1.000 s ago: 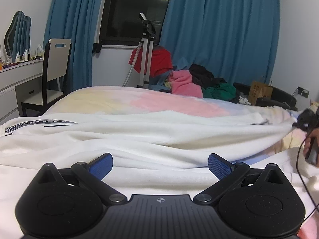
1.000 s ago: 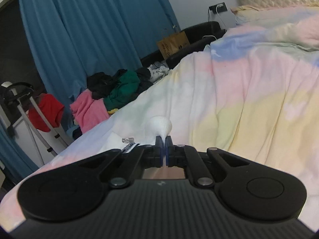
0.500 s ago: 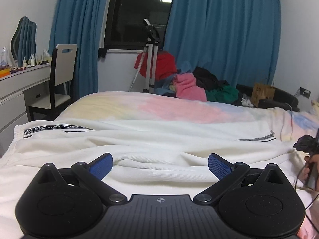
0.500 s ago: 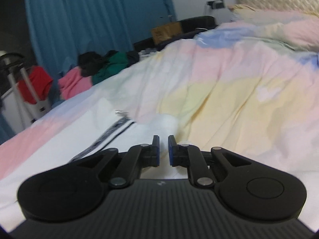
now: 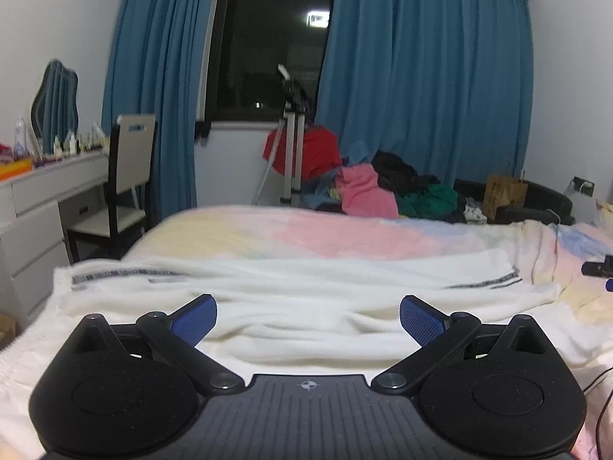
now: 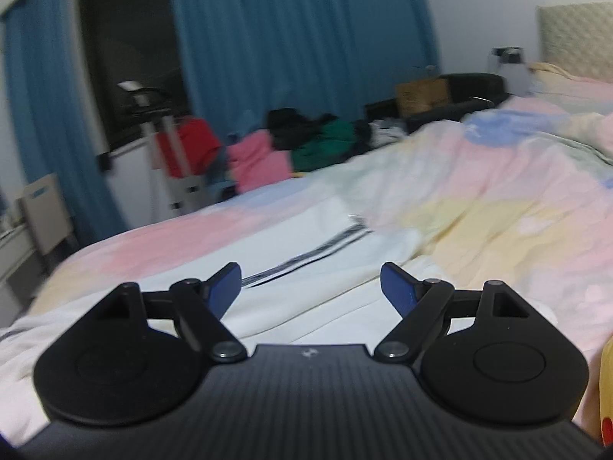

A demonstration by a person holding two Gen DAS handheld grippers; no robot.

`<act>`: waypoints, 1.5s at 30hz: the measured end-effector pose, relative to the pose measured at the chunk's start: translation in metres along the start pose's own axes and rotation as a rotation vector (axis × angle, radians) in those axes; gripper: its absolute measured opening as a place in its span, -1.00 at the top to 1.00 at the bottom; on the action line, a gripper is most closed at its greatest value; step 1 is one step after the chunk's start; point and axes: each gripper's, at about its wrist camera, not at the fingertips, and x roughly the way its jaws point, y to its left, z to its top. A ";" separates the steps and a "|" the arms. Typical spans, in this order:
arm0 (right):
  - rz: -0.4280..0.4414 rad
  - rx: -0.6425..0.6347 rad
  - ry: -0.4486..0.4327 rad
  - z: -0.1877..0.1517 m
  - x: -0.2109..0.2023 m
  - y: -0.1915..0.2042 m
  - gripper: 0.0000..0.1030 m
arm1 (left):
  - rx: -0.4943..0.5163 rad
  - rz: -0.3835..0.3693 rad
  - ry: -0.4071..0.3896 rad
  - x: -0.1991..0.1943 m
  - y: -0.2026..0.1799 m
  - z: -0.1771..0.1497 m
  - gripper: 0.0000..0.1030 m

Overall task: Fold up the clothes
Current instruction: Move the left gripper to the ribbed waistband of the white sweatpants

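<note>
**Both grippers wide apart over the white garment on the bed**

White garment [image 5: 306,306] lies spread across the bed [image 5: 306,230], rumpled, long folds running side to side. Dark printed band [image 5: 115,273] along its edge toward the chair; a second short striped band [image 5: 486,283] at the opposite end. In my right wrist view the same garment [image 6: 306,253] shows a dark stripe [image 6: 306,258] running diagonally away from the gripper.

My left gripper [image 5: 308,316] sits low over the garment, jaws spread wide, nothing between the blue pads [image 5: 193,320]. My right gripper [image 6: 310,287] is likewise spread wide and empty, hanging above the garment near the stripe; view is motion-blurred, so I cannot tell whether it touches the cloth. The tip of the right gripper pokes into the left view's far edge [image 5: 597,268].

Bed carries a pastel cover, pink, yellow and blue patches [image 6: 498,199]. Beyond the bed's far side: heap of clothes [image 5: 383,191], pink, green, black, red. A tripod [image 5: 291,145] stands beside the heap, before a dark window [image 5: 268,38] flanked by blue curtains [image 5: 421,76]. Off the bed's chair-side corner: a chair [image 5: 126,176] at a white dresser [image 5: 38,199] with a mirror [image 5: 57,103] and small bottles. Cardboard box [image 5: 505,193] past the clothes heap.
</note>
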 end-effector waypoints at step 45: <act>0.016 -0.007 0.123 -0.024 -0.002 -0.002 -0.58 | -1.078 0.490 0.532 -0.049 0.281 -0.080 -0.92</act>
